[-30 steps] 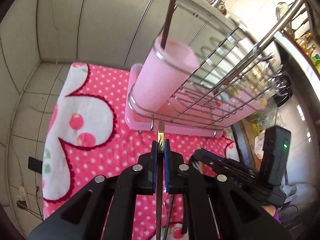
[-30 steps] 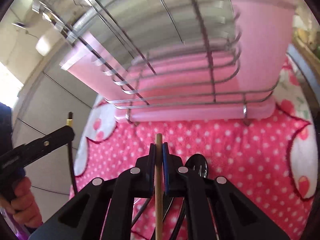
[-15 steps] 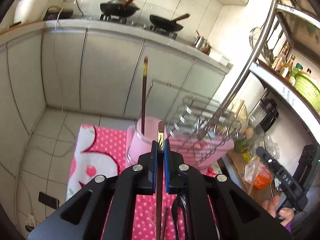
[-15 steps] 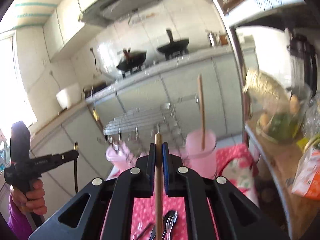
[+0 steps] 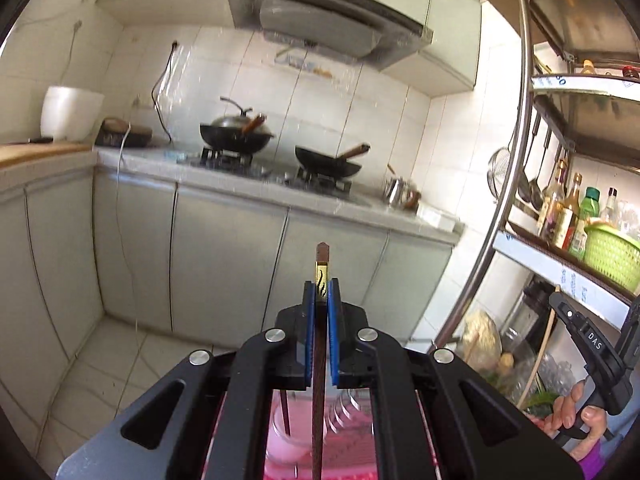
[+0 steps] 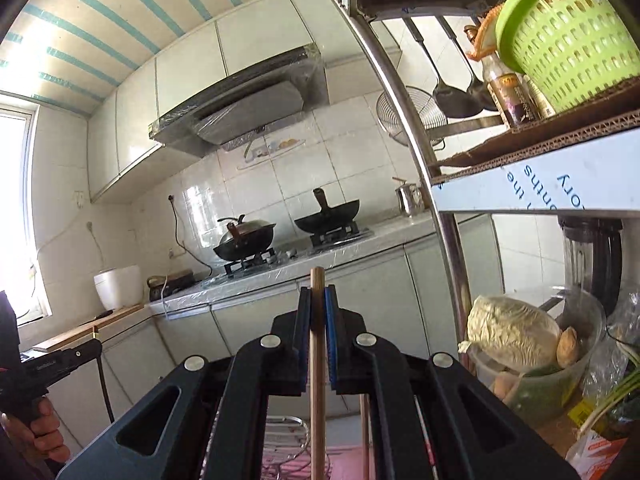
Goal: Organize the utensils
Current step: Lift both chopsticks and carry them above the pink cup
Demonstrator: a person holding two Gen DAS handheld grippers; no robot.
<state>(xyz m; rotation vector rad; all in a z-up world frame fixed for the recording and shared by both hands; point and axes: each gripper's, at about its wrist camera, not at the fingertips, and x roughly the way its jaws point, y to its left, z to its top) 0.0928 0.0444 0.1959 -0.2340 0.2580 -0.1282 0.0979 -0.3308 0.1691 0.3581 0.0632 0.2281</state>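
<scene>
The left hand-held gripper [image 5: 321, 294] is clamped on a dark brown chopstick with a gold band near its top [image 5: 321, 276], and it now points level at the stove wall. A second ago it looked down on the pink plastic utensil cup [image 5: 286, 438] sitting in the chrome wire drying rack [image 5: 348, 416]. That cup now shows only below the gripper, at the bottom edge of the view, with another dark chopstick [image 5: 285, 414] already standing in it. The held chopstick runs down through the jaws toward the cup, so it looks upright and roughly over it.

The right hand-held gripper [image 6: 317, 306] has made the same tilt upward, away from the rack. It is closed on a pale wooden chopstick [image 6: 318, 360], also upright. Beneath it only a corner of the rack [image 6: 286, 446] is visible, and a second pale stick [image 6: 365, 436] rises just right of the held one.

Judging from this, both sticks have been lifted and stood on end, ready to be lowered into the cup. Neither is in it yet. The cup's mouth is barely visible from either camera, so lining up the tips is the risk.
</scene>
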